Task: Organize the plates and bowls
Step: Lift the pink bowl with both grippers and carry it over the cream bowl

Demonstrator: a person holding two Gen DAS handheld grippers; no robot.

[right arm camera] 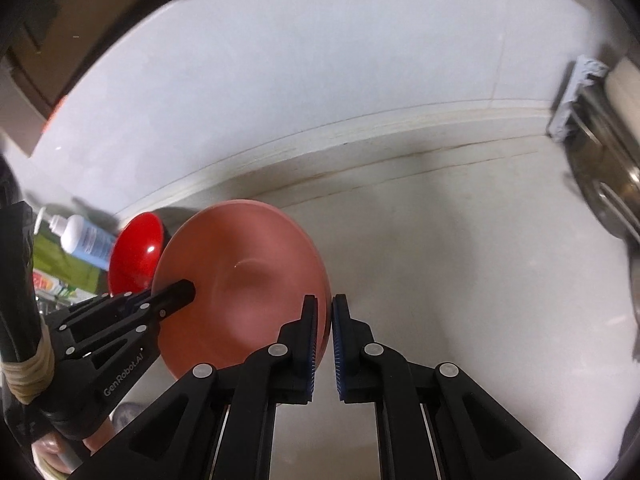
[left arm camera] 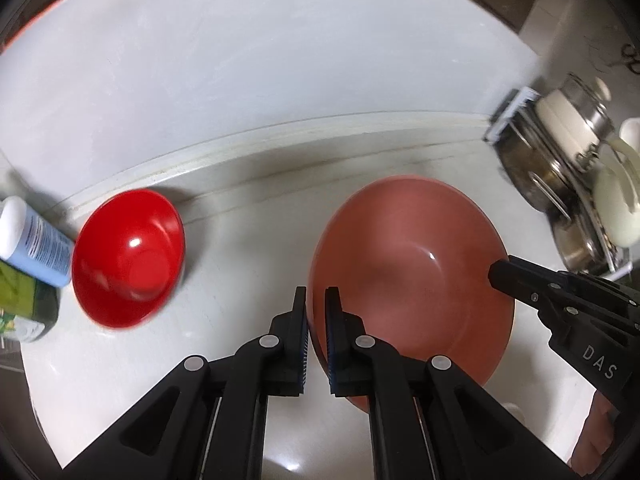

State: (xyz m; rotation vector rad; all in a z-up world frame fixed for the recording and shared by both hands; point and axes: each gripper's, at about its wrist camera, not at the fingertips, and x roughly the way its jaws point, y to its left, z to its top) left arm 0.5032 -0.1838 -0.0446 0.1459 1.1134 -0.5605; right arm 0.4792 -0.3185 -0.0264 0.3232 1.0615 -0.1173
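Observation:
A wide pink bowl [left arm camera: 412, 272] [right arm camera: 248, 280] is held by its rim from both sides, over the pale counter [left arm camera: 248, 208]. My left gripper [left arm camera: 316, 304] is shut on its left rim, one finger inside and one outside. My right gripper [right arm camera: 325, 312] is shut on the opposite rim, and its tip [left arm camera: 498, 276] reaches into the bowl in the left wrist view. The left gripper [right arm camera: 188, 290] shows the same way in the right wrist view. A smaller glossy red bowl [left arm camera: 128, 256] [right arm camera: 138, 248] sits on the counter to the left, near the wall.
A white-and-blue bottle [left arm camera: 36, 240] [right arm camera: 86, 240] and a green package [left arm camera: 24, 304] lie left of the red bowl. A dish rack with steel pots and white dishes [left arm camera: 568, 184] [right arm camera: 600, 148] stands at the right. The white wall [left arm camera: 280, 60] runs along the counter's back.

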